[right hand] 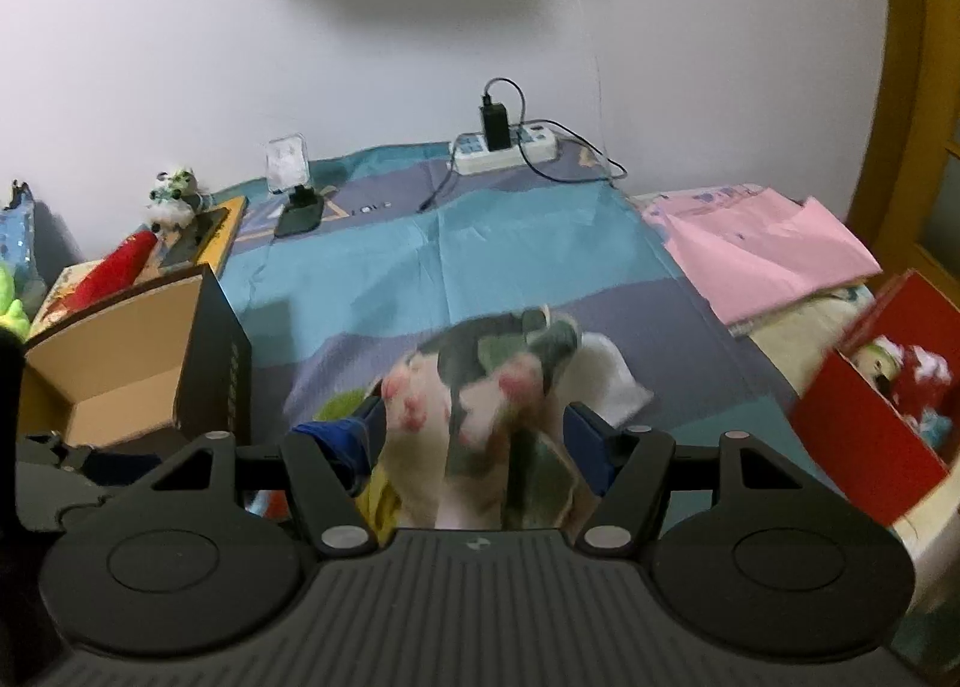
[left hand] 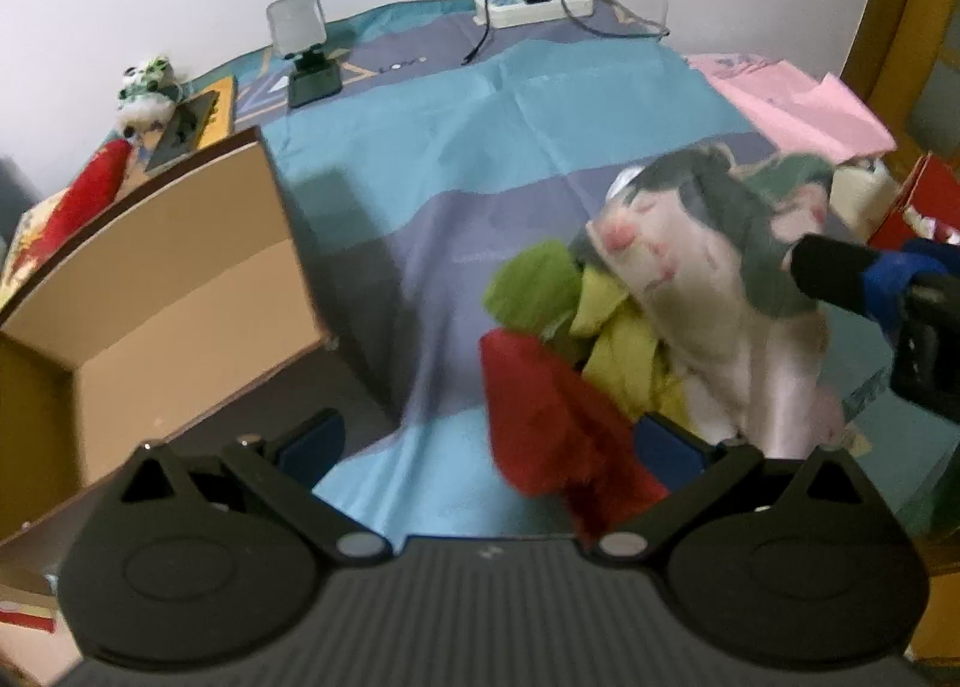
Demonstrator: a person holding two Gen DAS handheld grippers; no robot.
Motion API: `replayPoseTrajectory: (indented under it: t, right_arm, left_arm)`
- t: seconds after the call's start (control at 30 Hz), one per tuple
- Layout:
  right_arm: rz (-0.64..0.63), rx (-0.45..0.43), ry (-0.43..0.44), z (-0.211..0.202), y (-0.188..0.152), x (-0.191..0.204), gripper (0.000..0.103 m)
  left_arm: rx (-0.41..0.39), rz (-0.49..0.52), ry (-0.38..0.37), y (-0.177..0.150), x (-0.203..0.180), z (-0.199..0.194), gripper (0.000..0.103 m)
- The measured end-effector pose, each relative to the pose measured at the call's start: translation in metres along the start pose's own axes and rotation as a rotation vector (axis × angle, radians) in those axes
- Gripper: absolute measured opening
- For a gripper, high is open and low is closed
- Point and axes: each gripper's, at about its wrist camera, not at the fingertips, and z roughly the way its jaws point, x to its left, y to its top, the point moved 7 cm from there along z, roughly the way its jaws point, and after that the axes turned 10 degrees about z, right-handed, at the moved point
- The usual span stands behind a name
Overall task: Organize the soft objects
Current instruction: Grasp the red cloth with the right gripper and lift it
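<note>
Right gripper (right hand: 474,435) clamping printed plush cloth (right hand: 480,387), lifting it above striped bedsheet (left hand: 480,117), right of centre. Left gripper (left hand: 489,441) hanging open, red cloth (left hand: 552,423) touching its right finger, green and yellow pieces (left hand: 600,321) bunching beside. Open cardboard box (left hand: 150,291) sitting left.

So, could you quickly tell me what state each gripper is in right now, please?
Left gripper: open, holding nothing; the red cloth lies beside its right finger.
Right gripper: around the cat-print cloth; whether clamped cannot be told.
</note>
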Motion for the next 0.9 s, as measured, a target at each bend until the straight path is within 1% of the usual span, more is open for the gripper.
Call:
replayPoseTrajectory:
  t: [0.1,0.17,0.23,0.3,0.37,0.4,0.43,0.5,0.53,0.6,0.67,0.73,0.8,0.83,0.87,0.9]
  right_arm:
    - [0.001,-0.007,0.058,0.003,0.013,-0.004,0.050]
    - [0.033,0.003,0.153,0.003,0.022,-0.006,0.049]
    - [0.071,0.021,0.257,0.005,0.029,-0.007,0.048]
    - [0.102,0.056,0.363,0.008,0.034,-0.005,0.047]
    - [0.118,0.107,0.466,0.013,0.035,0.002,0.045]
    - [0.120,0.150,0.529,0.016,0.033,0.007,0.044]
    - [0.120,0.186,0.574,0.019,0.030,0.012,0.043]
    - [0.100,0.266,0.655,0.027,0.020,0.024,0.041]
    - [0.083,0.304,0.678,0.031,0.015,0.030,0.039]
    - [0.034,0.371,0.684,0.041,0.001,0.040,0.036]
    - [-0.014,0.426,0.650,0.058,-0.014,0.045,0.033]
    - [-0.027,0.477,0.624,0.071,-0.026,0.046,0.029]
    - [-0.025,0.514,0.623,0.079,-0.034,0.045,0.026]
    - [-0.030,0.525,0.615,0.081,-0.037,0.042,0.023]
    - [-0.037,0.533,0.603,0.084,-0.039,0.042,0.022]
    - [-0.044,0.545,0.589,0.088,-0.042,0.042,0.018]
  left_arm:
    - [-0.058,-0.027,-0.047,0.001,0.005,-0.002,0.103]
    - [-0.100,-0.043,-0.082,-0.004,0.008,-0.003,0.102]
    - [-0.135,-0.059,-0.138,-0.017,0.012,-0.004,0.102]
    - [-0.144,-0.072,-0.191,-0.033,0.014,-0.003,0.102]
    - [-0.149,-0.084,-0.229,-0.048,0.013,-0.001,0.102]
    - [-0.147,-0.094,-0.246,-0.053,0.012,0.000,0.103]
    - [-0.143,-0.108,-0.263,-0.056,0.010,0.001,0.103]
    - [-0.145,-0.128,-0.295,-0.056,0.006,0.004,0.103]
    - [-0.153,-0.129,-0.303,-0.054,0.002,0.005,0.103]
    - [-0.165,-0.138,-0.304,-0.048,-0.005,0.009,0.103]
    - [-0.154,-0.161,-0.336,-0.045,-0.011,0.018,0.102]
    - [-0.144,-0.172,-0.353,-0.044,-0.016,0.027,0.101]
    - [-0.139,-0.177,-0.350,-0.046,-0.019,0.033,0.084]
    - [-0.130,-0.185,-0.355,-0.046,-0.018,0.037,0.065]
    - [-0.119,-0.197,-0.362,-0.047,-0.018,0.041,0.059]
    - [-0.109,-0.213,-0.373,-0.049,-0.018,0.045,0.058]
